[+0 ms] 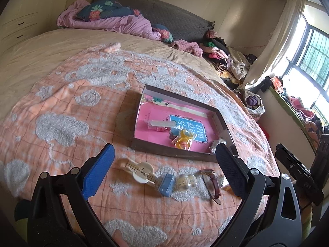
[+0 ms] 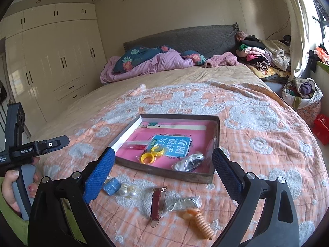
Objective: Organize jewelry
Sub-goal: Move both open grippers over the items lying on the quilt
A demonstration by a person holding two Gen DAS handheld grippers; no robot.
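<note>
We hold both grippers spread wide and empty, the left gripper point(image 1: 164, 160) low in its frame over the cream hair claw point(image 1: 138, 170), the right gripper point(image 2: 163, 164) low over the watch point(image 2: 157, 203). The shallow box point(image 2: 207, 178) sits mid-frame on the quilt point(image 2: 257, 123), already holding yellow rings point(image 2: 152, 154). We judge we should pick one piece, straddle its narrow middle, and close gently.
</note>
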